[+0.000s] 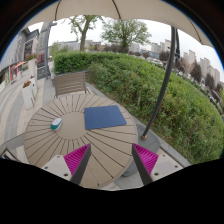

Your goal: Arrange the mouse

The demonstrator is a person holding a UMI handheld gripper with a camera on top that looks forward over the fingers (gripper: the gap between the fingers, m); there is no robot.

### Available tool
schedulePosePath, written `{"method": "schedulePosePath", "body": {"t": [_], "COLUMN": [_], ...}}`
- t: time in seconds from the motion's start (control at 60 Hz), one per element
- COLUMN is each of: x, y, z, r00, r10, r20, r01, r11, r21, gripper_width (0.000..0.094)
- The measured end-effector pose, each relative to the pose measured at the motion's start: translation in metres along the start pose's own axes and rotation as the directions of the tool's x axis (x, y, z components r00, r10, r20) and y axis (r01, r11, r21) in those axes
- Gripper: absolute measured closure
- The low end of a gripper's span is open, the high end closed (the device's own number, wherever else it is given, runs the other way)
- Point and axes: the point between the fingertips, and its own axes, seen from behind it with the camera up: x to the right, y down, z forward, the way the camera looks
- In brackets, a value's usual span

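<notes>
Nearest you, above the near edge of the round slatted table (60, 140), your gripper (110, 160) hangs with its two fingers spread wide and nothing between them; the pink pads (76, 157) face each other across bare wood. Take the blue mouse pad (104, 117) as your landmark: it lies flat a little beyond the fingers, near the middle of the tabletop, and nothing rests on it. The mouse (56, 124) sits well to the left of that pad, apart from it, on the slats toward the table's left rim; it looks small and pale with a darker patch, though I cannot tell which way it points. So, as a judgement, the task has hardly started: the mouse is untouched, not gripped, and presumably belongs on or beside the pad. What remains for you is the reach left, the grasp, the carry and the placement. Beyond the pad, past the table's far edge, stands a wooden chair (70, 82), then a hedge (150, 80), trees and buildings.
</notes>
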Motion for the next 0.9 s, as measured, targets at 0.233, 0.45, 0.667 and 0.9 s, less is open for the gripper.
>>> {"method": "schedulePosePath", "body": {"t": [0.233,0.45,0.667,0.9], "x": [-0.059,-0.156,-0.256,-0.317], "y": [0.009,0.012,0.004,0.015], "z": [0.011,0.01,0.0,0.021], "r00": [0.998,0.986,0.974,0.984], "r10": [-0.018,-0.062,-0.105,-0.08], "r20": [0.064,0.155,0.201,0.16], "r01": [0.019,0.067,0.105,0.079], "r11": [1.0,0.997,0.994,0.997], "r21": [-0.02,-0.027,0.012,0.012], "gripper_width": [0.0084,0.0084,0.0084,0.0084]}}
